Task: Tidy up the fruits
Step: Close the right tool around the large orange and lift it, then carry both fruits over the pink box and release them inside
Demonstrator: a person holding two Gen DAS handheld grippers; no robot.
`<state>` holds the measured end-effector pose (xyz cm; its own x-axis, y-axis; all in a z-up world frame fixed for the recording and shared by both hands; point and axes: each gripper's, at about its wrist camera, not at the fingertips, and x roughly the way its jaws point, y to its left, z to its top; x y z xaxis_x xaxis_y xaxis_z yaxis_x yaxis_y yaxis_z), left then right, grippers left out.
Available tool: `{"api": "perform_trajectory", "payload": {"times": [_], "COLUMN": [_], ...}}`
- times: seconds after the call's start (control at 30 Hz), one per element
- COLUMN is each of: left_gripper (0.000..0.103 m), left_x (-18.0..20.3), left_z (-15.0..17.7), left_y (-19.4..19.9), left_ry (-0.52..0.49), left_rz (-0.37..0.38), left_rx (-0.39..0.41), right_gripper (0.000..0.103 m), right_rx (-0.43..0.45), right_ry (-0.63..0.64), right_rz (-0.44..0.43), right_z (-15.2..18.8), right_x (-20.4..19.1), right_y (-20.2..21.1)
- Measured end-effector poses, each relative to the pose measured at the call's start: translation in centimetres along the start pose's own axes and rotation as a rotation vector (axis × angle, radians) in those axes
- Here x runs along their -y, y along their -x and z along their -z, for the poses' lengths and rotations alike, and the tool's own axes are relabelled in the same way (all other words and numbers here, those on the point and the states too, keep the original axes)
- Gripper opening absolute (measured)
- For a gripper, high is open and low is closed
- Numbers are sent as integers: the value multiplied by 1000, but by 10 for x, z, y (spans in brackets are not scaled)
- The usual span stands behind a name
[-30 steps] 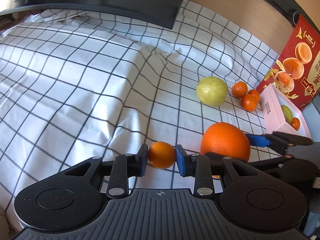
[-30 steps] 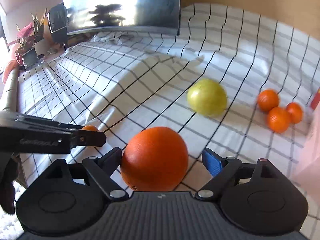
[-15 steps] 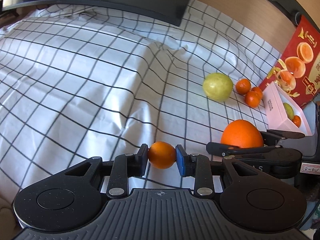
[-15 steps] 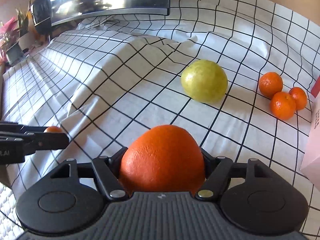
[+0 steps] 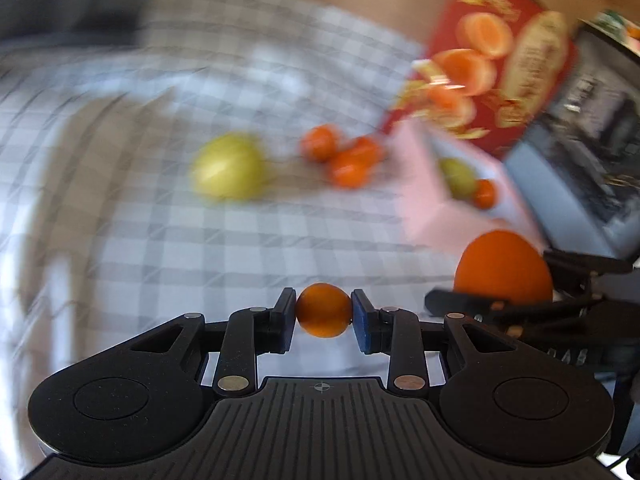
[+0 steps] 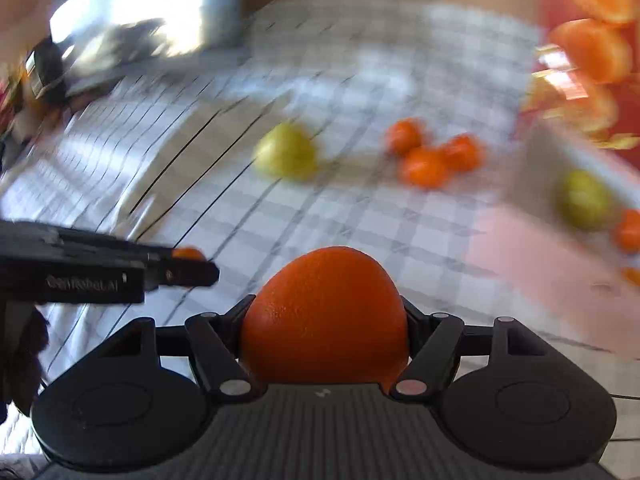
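My left gripper (image 5: 323,312) is shut on a small tangerine (image 5: 323,310), held above the checked cloth. My right gripper (image 6: 325,316) is shut on a large orange (image 6: 325,316); that orange also shows in the left wrist view (image 5: 504,268), to the right. A yellow-green apple (image 5: 228,166) and three small tangerines (image 5: 348,158) lie on the cloth ahead. A pink box (image 5: 424,200) at the right holds a green fruit (image 5: 460,178) and a small tangerine (image 5: 485,194). Both views are motion-blurred.
A red printed fruit carton (image 5: 492,76) stands behind the pink box. A dark monitor (image 6: 160,12) stands at the far end of the cloth. A grey device (image 5: 580,184) sits right of the box. The left gripper shows at the left (image 6: 100,268).
Both grippers have swung right toward the pink box, carrying their fruit. The right gripper, open around the large orange a second ago, is now shut on it and has lifted it.
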<state>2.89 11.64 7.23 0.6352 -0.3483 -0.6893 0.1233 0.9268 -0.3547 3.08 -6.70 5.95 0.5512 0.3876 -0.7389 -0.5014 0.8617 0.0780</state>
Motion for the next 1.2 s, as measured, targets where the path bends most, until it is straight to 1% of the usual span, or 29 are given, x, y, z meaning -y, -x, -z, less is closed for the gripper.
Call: {"api": "perform_trajectory", "payload": {"times": [0.13, 0.27, 0.37, 0.47, 0.53, 0.6, 0.7, 0.83, 0.9, 1.0, 1.1, 1.2], "left_gripper": [34, 34, 34, 34, 35, 35, 35, 35, 35, 35, 35, 35], "left_x": [53, 103, 129, 145, 145, 142, 126, 100, 84, 60, 39, 18], "left_z": [-41, -79, -100, -113, -113, -111, -107, -98, -84, -57, -32, -15], "left_y": [-20, -47, -78, -117, -132, -134, -124, -95, -78, -59, -48, -36], "left_ry": [-104, -203, -218, -200, -174, -145, -80, -16, 18, 62, 102, 139], "left_rz": [121, 197, 212, 190, 172, 199, 222, 211, 197, 167, 115, 64], "left_rx": [32, 44, 23, -44, -51, -21, 24, 72, 82, 67, 38, 26], "right_gripper": [72, 72, 72, 72, 72, 72, 72, 72, 72, 72, 71, 71], "right_rx": [111, 193, 239, 258, 255, 243, 222, 174, 149, 105, 49, -5], "right_ry": [-58, -123, -158, -199, -222, -244, -263, -286, -290, -283, -269, -253], "right_rz": [132, 242, 290, 316, 319, 314, 293, 261, 250, 231, 205, 210], "right_z": [-17, -37, -46, -48, -46, -42, -36, -34, -38, -44, -52, -58], "right_x": [46, 94, 127, 156, 169, 180, 187, 199, 205, 209, 210, 209], "right_y": [46, 82, 102, 113, 113, 110, 102, 82, 69, 46, 17, -13]}}
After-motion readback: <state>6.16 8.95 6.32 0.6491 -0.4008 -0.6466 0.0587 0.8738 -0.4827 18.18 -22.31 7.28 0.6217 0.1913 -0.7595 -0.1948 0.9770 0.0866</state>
